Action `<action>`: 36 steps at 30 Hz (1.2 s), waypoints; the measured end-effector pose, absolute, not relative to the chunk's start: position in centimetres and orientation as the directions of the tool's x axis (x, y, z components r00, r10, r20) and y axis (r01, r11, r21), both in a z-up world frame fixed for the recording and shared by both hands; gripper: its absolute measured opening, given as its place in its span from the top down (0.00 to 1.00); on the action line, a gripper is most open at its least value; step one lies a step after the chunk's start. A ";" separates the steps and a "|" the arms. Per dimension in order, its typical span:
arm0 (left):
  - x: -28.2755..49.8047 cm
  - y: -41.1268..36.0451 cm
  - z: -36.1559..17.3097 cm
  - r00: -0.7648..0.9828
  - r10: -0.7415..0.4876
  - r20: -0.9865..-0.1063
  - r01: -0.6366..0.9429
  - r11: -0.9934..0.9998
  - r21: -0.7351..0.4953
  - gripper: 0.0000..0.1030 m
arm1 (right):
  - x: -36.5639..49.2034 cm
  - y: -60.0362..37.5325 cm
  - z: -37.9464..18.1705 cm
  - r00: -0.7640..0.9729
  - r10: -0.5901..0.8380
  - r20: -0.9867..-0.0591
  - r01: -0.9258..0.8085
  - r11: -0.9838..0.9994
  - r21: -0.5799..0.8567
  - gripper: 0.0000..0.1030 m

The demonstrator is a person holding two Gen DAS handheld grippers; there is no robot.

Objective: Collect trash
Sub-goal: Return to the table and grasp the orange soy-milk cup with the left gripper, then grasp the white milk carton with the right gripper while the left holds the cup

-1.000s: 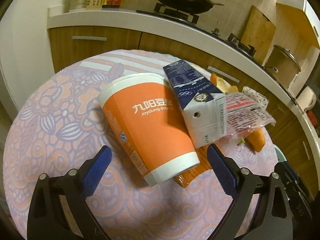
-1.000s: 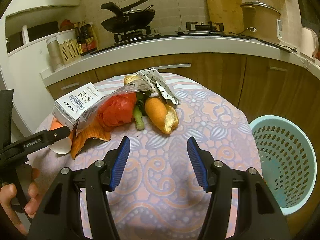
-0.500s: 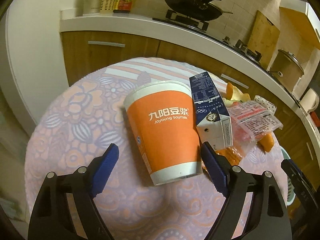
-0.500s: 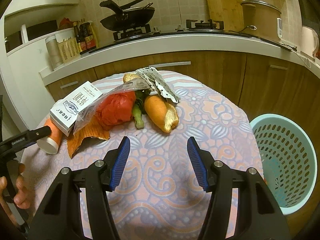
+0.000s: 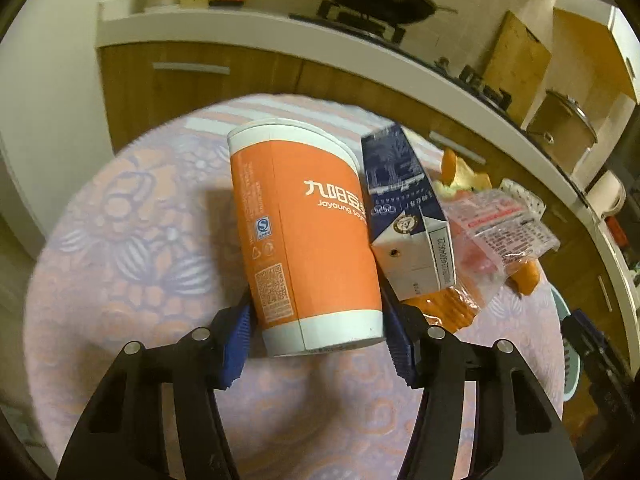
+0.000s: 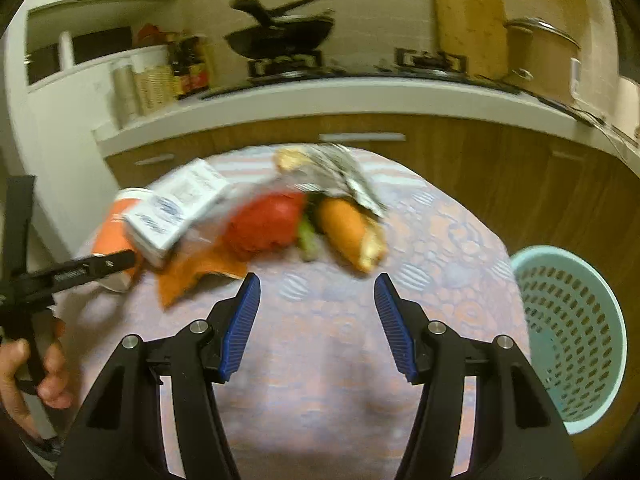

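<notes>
The orange paper cup [image 5: 308, 232] carries white Chinese characters with "Joyoung" beneath, the line running on behind the carton at its three o'clock. At nine o'clock of that: a small blue "S" mark and a QR code. The carton's [image 5: 408, 216] and the clear wrapper's [image 5: 504, 236] print is illegible.

Beyond the fingertips a white counter [image 6: 360, 100] curves over brown wooden cabinets [image 6: 460, 168] — a dark wok [image 6: 280, 38] on the stove, cream tiled wall [image 6: 376, 4] behind.
</notes>
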State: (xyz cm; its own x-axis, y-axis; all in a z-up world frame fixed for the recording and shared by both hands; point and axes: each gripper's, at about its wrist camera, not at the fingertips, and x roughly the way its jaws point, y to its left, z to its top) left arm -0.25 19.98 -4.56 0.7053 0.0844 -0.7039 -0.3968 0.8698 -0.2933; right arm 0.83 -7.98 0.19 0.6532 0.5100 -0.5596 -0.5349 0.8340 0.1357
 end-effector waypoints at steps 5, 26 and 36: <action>-2.8 22.2 -3.5 0.728 0.111 -0.677 -0.416 0.856 -0.307 0.46 | -0.2 -3.8 2.7 0.617 0.556 -0.557 -0.598 0.791 0.126 0.46; -6.2 31.2 -2.2 0.767 0.164 -0.620 -0.456 0.819 -0.348 0.46 | 0.2 13.5 -0.4 0.518 0.473 -0.712 -0.499 0.844 0.198 0.29; -5.5 31.0 -1.4 0.778 0.158 -0.609 -0.430 0.840 -0.332 0.46 | 2.4 16.3 -2.6 0.515 0.384 -0.767 -0.441 0.885 0.147 0.34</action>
State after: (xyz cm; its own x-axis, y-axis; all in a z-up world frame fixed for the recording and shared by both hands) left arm -5.53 31.01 -1.40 0.7776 0.1576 -0.6087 -0.4299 0.8397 -0.3319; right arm 2.38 16.34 -2.57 0.5150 0.3835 -0.7666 -0.4411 0.8854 0.1467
